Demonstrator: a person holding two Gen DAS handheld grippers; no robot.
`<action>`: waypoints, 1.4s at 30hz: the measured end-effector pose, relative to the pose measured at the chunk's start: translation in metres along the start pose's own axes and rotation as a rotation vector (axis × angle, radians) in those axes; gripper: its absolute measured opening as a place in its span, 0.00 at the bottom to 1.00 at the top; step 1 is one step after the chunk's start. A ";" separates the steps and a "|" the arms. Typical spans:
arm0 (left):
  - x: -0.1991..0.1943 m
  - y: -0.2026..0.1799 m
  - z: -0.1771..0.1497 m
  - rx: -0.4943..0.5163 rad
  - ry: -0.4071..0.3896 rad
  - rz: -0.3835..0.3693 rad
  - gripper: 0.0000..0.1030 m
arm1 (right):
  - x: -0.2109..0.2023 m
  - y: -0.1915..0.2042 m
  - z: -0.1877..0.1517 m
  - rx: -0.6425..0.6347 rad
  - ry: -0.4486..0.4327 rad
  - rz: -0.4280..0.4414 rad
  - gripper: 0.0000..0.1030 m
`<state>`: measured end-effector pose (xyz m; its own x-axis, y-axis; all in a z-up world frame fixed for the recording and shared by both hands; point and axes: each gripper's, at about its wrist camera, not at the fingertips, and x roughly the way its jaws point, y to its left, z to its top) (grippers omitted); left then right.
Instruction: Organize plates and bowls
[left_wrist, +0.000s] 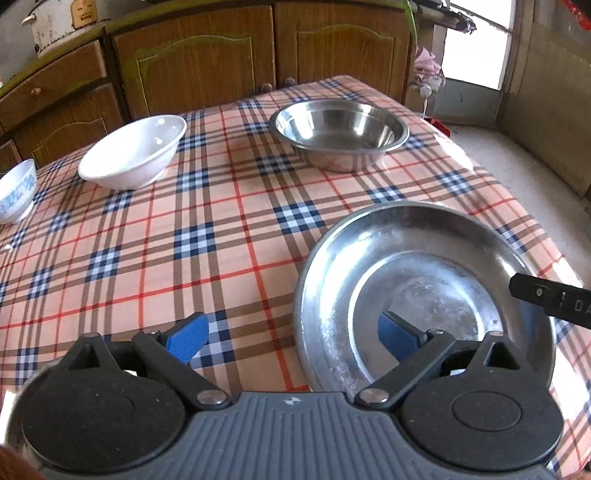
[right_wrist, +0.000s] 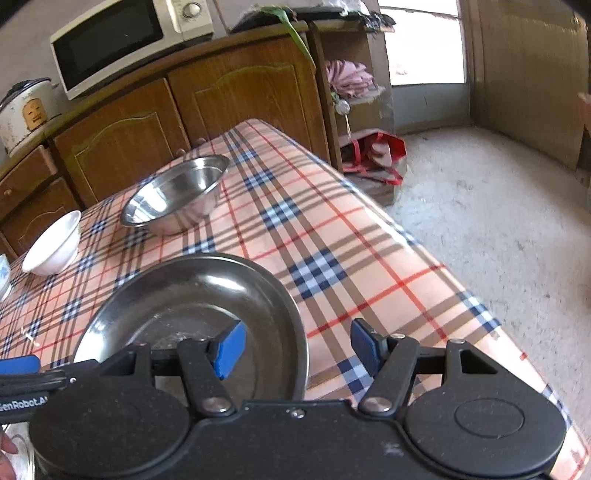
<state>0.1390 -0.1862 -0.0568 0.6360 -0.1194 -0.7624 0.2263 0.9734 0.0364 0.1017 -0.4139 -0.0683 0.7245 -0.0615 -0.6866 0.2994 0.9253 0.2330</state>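
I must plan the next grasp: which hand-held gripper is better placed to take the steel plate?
Either, probably: the left hand-held gripper and the right hand-held gripper, both open, each straddle the steel plate rim, on opposite sides.

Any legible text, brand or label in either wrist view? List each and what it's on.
"GenRobot.AI", start and end cut off: left hand-held gripper, seen in right wrist view.
"DA", rest cut off: right hand-held gripper, seen in left wrist view.
Yellow label on rice cooker: too blurred.
Microwave dial markings: too small.

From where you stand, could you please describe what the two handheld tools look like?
Both are alike: the left tool and right tool have black linkage arms on round black pivot housings, silver rivets and blue pads. White lettering marks the side of each.
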 end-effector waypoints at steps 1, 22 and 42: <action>0.002 -0.001 0.000 0.003 0.002 -0.001 0.97 | 0.002 -0.002 0.000 0.009 0.008 0.005 0.74; 0.007 -0.015 0.020 -0.019 -0.021 -0.048 0.36 | -0.006 -0.001 0.008 0.037 -0.081 0.033 0.24; -0.071 -0.034 0.047 0.006 -0.143 -0.104 0.36 | -0.096 0.000 0.050 -0.001 -0.226 -0.004 0.24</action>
<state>0.1210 -0.2197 0.0266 0.7074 -0.2460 -0.6626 0.3004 0.9532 -0.0333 0.0626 -0.4265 0.0321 0.8438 -0.1475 -0.5160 0.3023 0.9251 0.2298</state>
